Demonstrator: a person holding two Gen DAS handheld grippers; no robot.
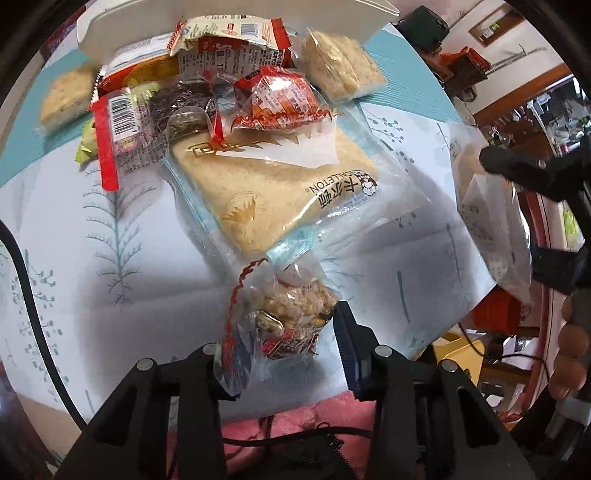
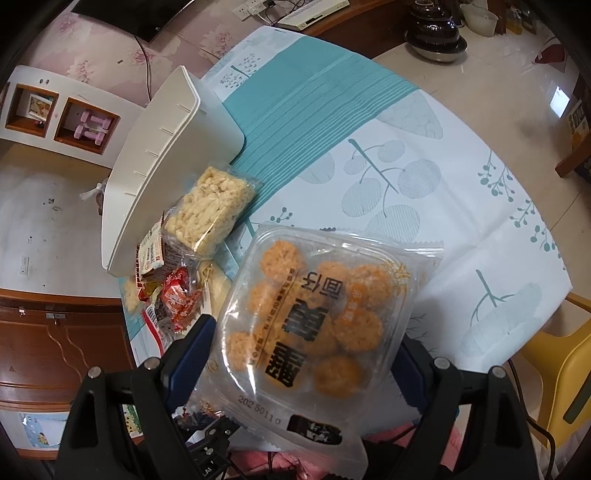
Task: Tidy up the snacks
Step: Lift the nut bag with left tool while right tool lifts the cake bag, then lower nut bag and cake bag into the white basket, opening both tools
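My left gripper point(image 1: 284, 354) is shut on a small clear-wrapped nut-brittle snack point(image 1: 291, 314), held above the table. Beyond it a large flat cracker pack point(image 1: 280, 184) lies on the tablecloth, with a pile of red and clear snack packets point(image 1: 207, 99) behind it and a white bin point(image 1: 229, 18) tipped on its side at the back. My right gripper point(image 2: 306, 354) is shut on a clear tray pack of round orange cakes point(image 2: 317, 317). The white bin point(image 2: 166, 155) lies tipped at left in the right wrist view, with a puffed-rice bar point(image 2: 210, 206) at its mouth.
The tablecloth point(image 2: 406, 155) is white and teal with leaf prints. A yellow plastic chair point(image 2: 565, 369) stands at the table's right edge. A dark kettle point(image 2: 436, 29) sits on the floor beyond. My right gripper also shows at the right of the left wrist view point(image 1: 517, 166).
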